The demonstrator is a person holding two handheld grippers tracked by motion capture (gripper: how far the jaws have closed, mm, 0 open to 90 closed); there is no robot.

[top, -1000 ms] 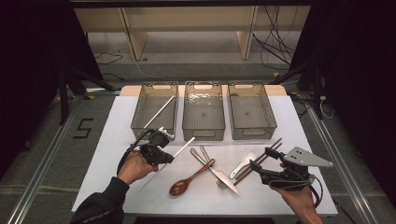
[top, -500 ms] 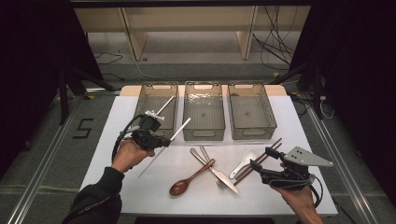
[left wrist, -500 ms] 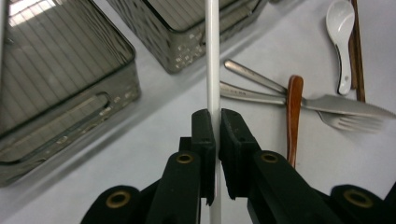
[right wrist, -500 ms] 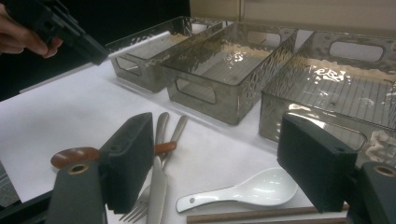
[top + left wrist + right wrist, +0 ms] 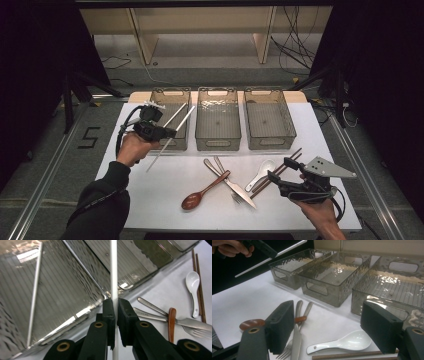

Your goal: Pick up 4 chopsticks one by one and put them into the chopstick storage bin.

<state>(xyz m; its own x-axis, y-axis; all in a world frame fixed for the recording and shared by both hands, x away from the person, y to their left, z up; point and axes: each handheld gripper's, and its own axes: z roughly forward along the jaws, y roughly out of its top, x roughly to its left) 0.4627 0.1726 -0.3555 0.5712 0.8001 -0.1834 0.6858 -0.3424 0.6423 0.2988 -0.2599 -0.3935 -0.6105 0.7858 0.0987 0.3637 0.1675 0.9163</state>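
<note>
My left gripper (image 5: 169, 133) is shut on a white chopstick (image 5: 175, 130), which slants over the near edge of the left bin (image 5: 159, 95). In the left gripper view the chopstick (image 5: 113, 270) runs straight up between the closed jaws. A second white chopstick (image 5: 35, 290) lies inside that bin. My right gripper (image 5: 280, 168) rests at the table's front right, open, with nothing between its jaws. Just beyond it lie a white ceramic spoon (image 5: 344, 342) and a pair of brown chopsticks (image 5: 286, 162).
The middle bin (image 5: 217, 142) and the right bin (image 5: 270, 142) stand side by side at the back of the white table (image 5: 145, 200). A wooden spoon (image 5: 202, 192), a knife (image 5: 240, 190) and other metal cutlery lie crossed at the front centre.
My left gripper has lifted the white chopstick and carried it back and left, from the table's front toward the left bin. The right gripper has stayed still.
</note>
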